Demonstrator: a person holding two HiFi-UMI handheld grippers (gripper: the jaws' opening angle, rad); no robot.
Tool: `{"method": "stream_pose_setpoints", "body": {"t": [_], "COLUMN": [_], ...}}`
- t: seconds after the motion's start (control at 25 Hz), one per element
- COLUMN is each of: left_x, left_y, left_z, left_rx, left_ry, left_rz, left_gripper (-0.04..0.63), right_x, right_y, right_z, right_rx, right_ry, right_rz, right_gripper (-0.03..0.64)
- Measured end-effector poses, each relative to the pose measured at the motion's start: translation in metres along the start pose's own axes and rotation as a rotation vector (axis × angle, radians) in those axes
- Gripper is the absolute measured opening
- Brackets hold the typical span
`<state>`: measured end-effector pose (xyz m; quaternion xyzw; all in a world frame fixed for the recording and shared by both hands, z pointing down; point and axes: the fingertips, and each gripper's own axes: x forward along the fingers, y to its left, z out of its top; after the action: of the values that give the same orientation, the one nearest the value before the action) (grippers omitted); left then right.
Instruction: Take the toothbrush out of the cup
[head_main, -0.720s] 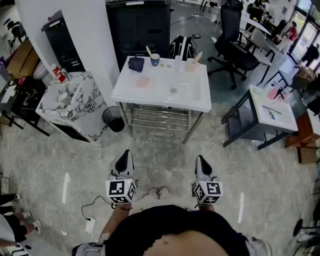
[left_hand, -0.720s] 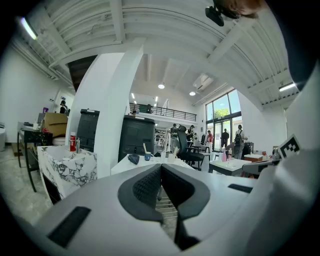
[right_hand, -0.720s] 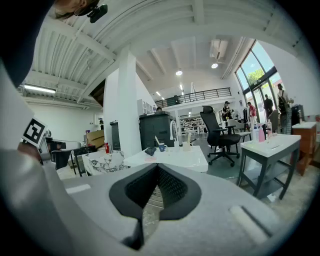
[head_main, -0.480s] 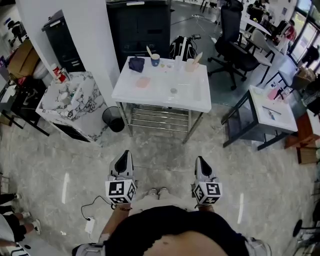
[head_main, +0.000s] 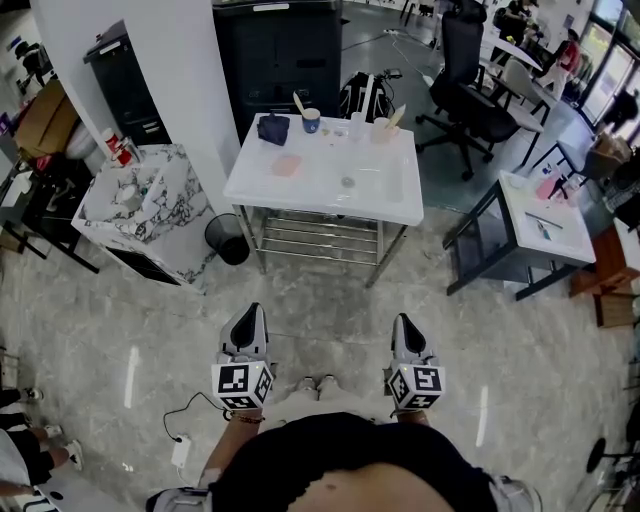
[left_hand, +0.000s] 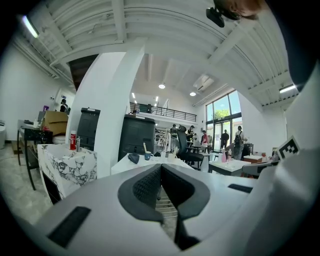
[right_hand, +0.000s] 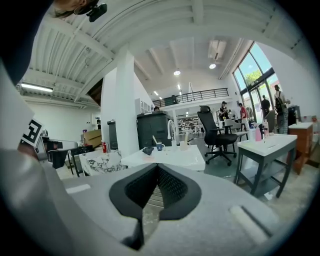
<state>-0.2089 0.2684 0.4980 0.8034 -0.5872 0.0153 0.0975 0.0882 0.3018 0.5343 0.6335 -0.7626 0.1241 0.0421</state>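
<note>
A white table (head_main: 262, 185) on a metal rail frame stands on the grey marbled floor (head_main: 330, 290). Along its far edge, from left to right, sit a dark blue bundled cloth (head_main: 272, 127), a blue cup (head_main: 311, 120), a clear glass (head_main: 356, 125) and a beige cup (head_main: 380, 130). Nearer, left of centre, lies a flat pink pad (head_main: 286, 164). A shallow basin with a round drain (head_main: 347, 181) is sunk into the right half.

A pale toothbrush (head_main: 297, 101) stands tilted leftward in the small blue cup (head_main: 311, 122).
</note>
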Motion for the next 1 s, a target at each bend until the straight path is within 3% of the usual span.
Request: {"method": "stream_pose_setpoints", "body": {"t": [0.52, 0.56, 0.68, 0.8, 1.0], "left_x": [0.011, 0.012, 0.014, 0.016, 0.017], "left_y": [-0.007, -0.007, -0.004, -0.003, -0.006], "left_z": [-0.015, -0.016, -0.013, -0.012, -0.015], "left_rx": [-0.019, -0.02, -0.015, -0.007, -0.001], "left_ry": [0.052, 0.055, 0.059, 0.066, 0.079], "left_rz": [-0.052, -0.053, -0.049, -0.046, -0.05], "left_gripper": [0.014, 0.038, 0.252, 0.285, 0.343], "right_x": [0.009, 0.009, 0.014, 0.018, 0.019], "right_y": [-0.002, -0.002, -0.001, -0.002, -0.007], "right_z": [-0.005, -0.005, -0.002, 0.001, 0.005], "right_rx": [0.021, 0.016, 0.017, 0.016, -0.014], "right_ry": [0.003, 0.003, -0.001, -0.008, -0.026], "right_rz": [0.018, 0.018, 0.011, 0.001, -0.037], "right_gripper": [0.031, 0.037, 0.149, 0.258, 0.337]}}
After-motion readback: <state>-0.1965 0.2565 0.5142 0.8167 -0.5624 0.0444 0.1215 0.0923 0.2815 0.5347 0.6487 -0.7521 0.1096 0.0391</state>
